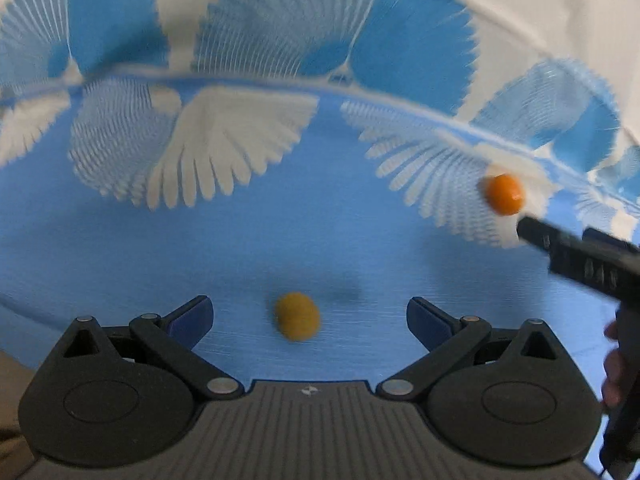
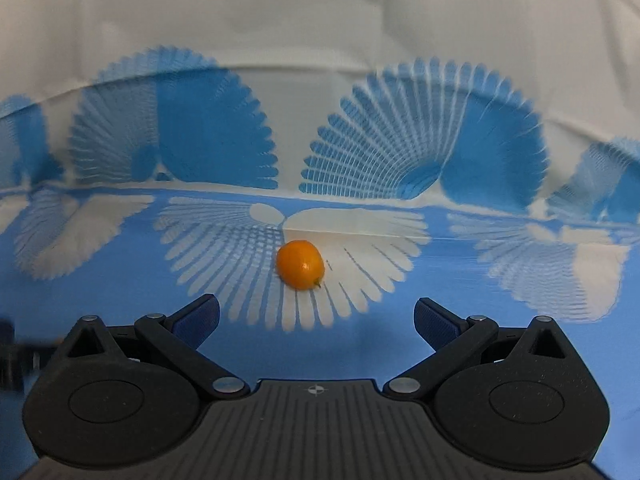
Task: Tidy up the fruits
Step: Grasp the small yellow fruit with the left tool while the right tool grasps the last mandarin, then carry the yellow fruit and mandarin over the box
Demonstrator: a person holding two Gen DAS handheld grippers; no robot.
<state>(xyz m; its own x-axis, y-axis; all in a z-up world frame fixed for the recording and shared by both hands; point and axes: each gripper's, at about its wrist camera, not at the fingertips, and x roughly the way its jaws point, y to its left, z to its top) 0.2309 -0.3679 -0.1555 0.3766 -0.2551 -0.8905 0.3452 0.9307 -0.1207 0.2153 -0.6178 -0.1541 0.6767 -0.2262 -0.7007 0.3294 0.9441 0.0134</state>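
Note:
A small yellow-brown fruit (image 1: pixel 297 316) lies on the blue and white patterned cloth (image 1: pixel 200 248), between the wide-open fingers of my left gripper (image 1: pixel 310 316). A small orange fruit (image 1: pixel 504 194) lies farther right on a white fan pattern. In the right wrist view the same orange fruit (image 2: pixel 301 265) lies just ahead of my right gripper (image 2: pixel 317 318), which is open and empty. The right gripper's fingers (image 1: pixel 538 234) show in the left wrist view, close to the orange fruit.
The cloth (image 2: pixel 120 300) covers the table; its far part is plain white (image 2: pixel 320 20). A hand (image 1: pixel 618 364) holds the right gripper at the right edge of the left wrist view. The table's near-left edge shows at bottom left (image 1: pixel 12 380).

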